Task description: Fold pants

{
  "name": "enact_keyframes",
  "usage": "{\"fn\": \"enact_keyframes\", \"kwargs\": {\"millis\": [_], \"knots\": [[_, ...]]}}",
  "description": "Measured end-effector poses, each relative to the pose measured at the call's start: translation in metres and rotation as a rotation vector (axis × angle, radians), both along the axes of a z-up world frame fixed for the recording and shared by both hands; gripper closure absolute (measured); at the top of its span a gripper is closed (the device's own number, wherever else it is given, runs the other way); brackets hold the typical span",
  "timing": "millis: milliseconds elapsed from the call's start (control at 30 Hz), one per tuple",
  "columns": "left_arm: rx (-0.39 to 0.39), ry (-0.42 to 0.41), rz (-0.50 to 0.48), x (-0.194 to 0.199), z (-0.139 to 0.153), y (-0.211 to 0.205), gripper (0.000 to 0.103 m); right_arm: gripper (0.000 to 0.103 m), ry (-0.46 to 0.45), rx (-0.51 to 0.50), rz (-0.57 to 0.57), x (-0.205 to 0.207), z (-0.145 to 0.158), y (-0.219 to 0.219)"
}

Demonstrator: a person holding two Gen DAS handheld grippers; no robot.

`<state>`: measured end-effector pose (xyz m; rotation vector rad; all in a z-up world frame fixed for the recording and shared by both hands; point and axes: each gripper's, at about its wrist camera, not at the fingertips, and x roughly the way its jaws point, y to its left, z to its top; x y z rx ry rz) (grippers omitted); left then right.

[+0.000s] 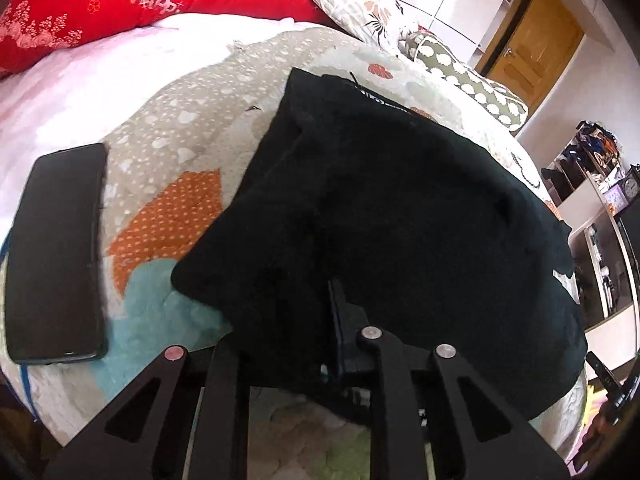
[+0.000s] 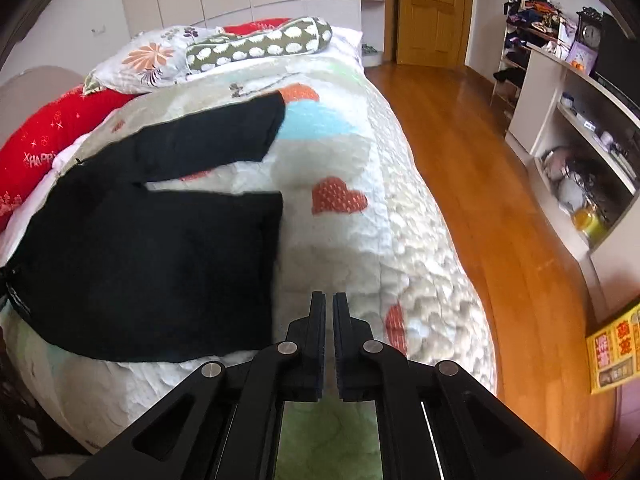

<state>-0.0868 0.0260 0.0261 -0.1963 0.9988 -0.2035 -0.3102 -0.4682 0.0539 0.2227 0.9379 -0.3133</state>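
Beside the pants, only the left view shows a phone; right tongs nearly together.

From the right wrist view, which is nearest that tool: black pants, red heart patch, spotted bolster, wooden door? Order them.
1. Black pants, just left of the right tool.
2. Red heart patch, ahead on the quilt.
3. Spotted bolster, at the bed's head.
4. Wooden door, beyond the bed.

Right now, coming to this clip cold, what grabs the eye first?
The black pants spread across the patterned quilt, legs apart, dominate both views. The left gripper is buried in their fabric, while the right gripper sits nearly closed and empty over bare quilt. A dark phone lies at the quilt's left edge.
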Motion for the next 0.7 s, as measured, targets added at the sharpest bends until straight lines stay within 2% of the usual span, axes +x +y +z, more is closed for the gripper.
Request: {"fn": "enact_keyframes", "kwargs": {"millis": [33, 67, 100, 133, 167, 200, 300, 333, 400, 467, 500, 567, 700], "knots": [[-0.003, 0.004, 0.005, 0.000, 0.003, 0.002, 0.085, 0.092, -0.021, 0.024, -0.011, 0.001, 0.003, -0.003], [0.000, 0.009, 0.013, -0.001, 0.005, 0.003, 0.079, 0.076, -0.048, 0.054, -0.020, 0.003, 0.006, -0.006], [0.008, 0.011, 0.022, -0.002, 0.009, 0.005, 0.074, 0.066, -0.069, 0.076, -0.016, 0.008, 0.009, -0.007], [0.025, 0.001, 0.033, -0.003, 0.015, 0.008, 0.072, 0.048, -0.082, 0.077, -0.011, 0.013, 0.012, -0.007], [0.039, -0.015, 0.042, -0.005, 0.019, 0.010, 0.069, 0.039, -0.095, 0.068, 0.000, 0.020, 0.014, -0.003], [0.055, -0.040, 0.063, -0.008, 0.026, 0.015, 0.066, 0.038, -0.098, 0.061, 0.015, 0.029, 0.013, 0.000], [0.074, -0.086, 0.099, -0.015, 0.039, 0.026, 0.054, 0.039, -0.088, 0.093, 0.055, 0.056, 0.000, 0.007], [0.080, -0.095, 0.106, -0.014, 0.042, 0.027, 0.054, 0.042, -0.088, 0.112, 0.058, 0.061, -0.006, 0.006], [0.093, -0.106, 0.114, -0.011, 0.046, 0.028, 0.054, 0.063, -0.065, 0.148, 0.072, 0.076, -0.019, 0.009], [0.090, -0.113, 0.116, -0.009, 0.049, 0.026, 0.054, 0.093, -0.070, 0.111, 0.103, 0.082, -0.017, 0.016], [0.085, -0.117, 0.109, -0.007, 0.051, 0.025, 0.053, 0.093, -0.093, 0.122, 0.136, 0.081, -0.011, 0.020], [0.082, -0.119, 0.091, -0.006, 0.051, 0.019, 0.050, 0.093, -0.118, 0.050, 0.136, 0.077, 0.003, 0.023], [0.087, -0.098, 0.047, 0.001, 0.033, 0.000, 0.042, 0.093, -0.075, 0.046, 0.114, 0.073, -0.003, 0.018]]}}
